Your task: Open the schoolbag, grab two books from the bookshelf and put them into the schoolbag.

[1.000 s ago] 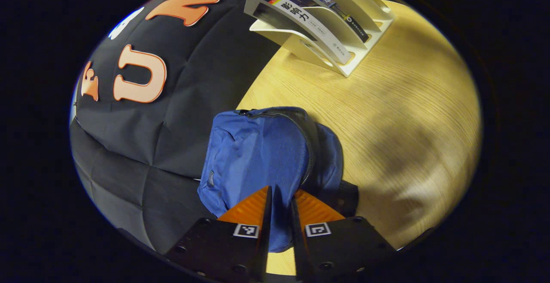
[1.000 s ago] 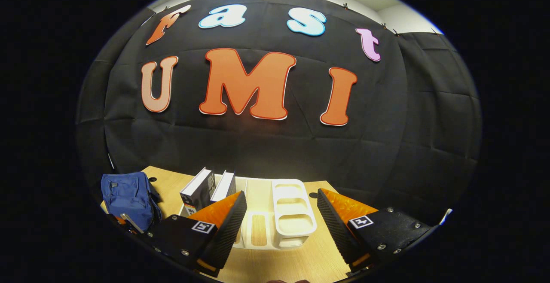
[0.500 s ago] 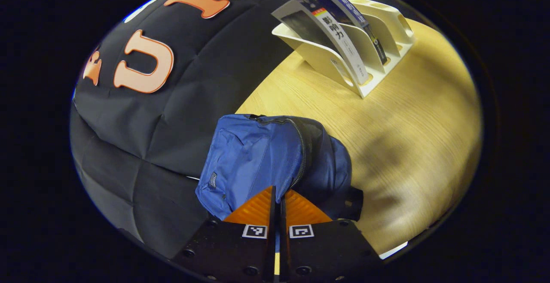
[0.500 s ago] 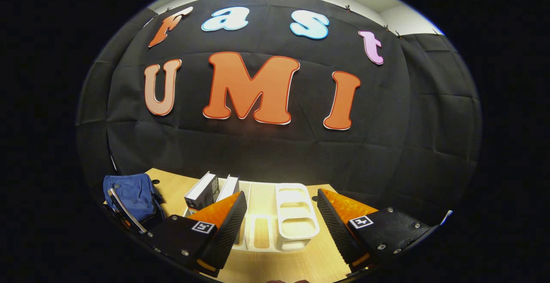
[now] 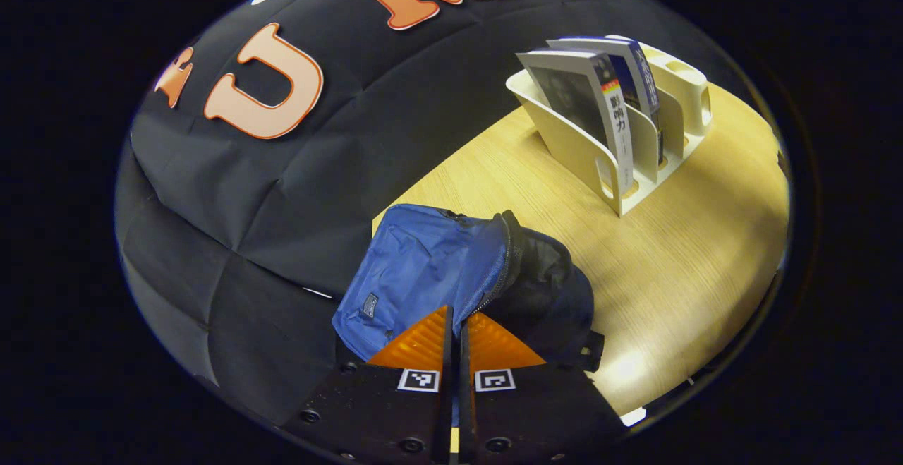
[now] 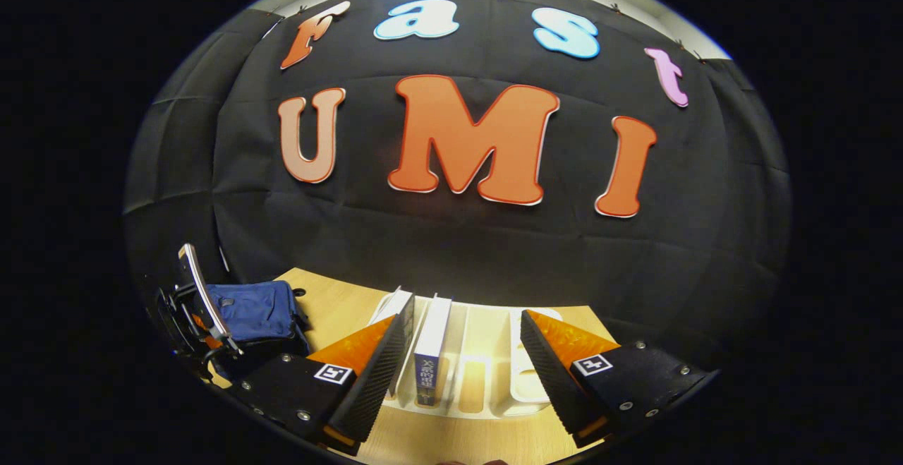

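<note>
Schoolbag (image 5: 430,274): blue, at worktop (image 5: 705,253) left rear corner, zip mouth held agape by left gripper (image 5: 454,324), fingers pinched on its flap. Books (image 5: 607,109): upright in bookshelf (image 5: 564,133), rear edge. Right gripper (image 6: 462,352): wide apart, empty, lined up with them.

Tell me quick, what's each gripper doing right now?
Left gripper: jaws closed at the schoolbag's zipper edge; whether they pinch it cannot be told.
Right gripper: open, empty, facing the bookshelf.
</note>
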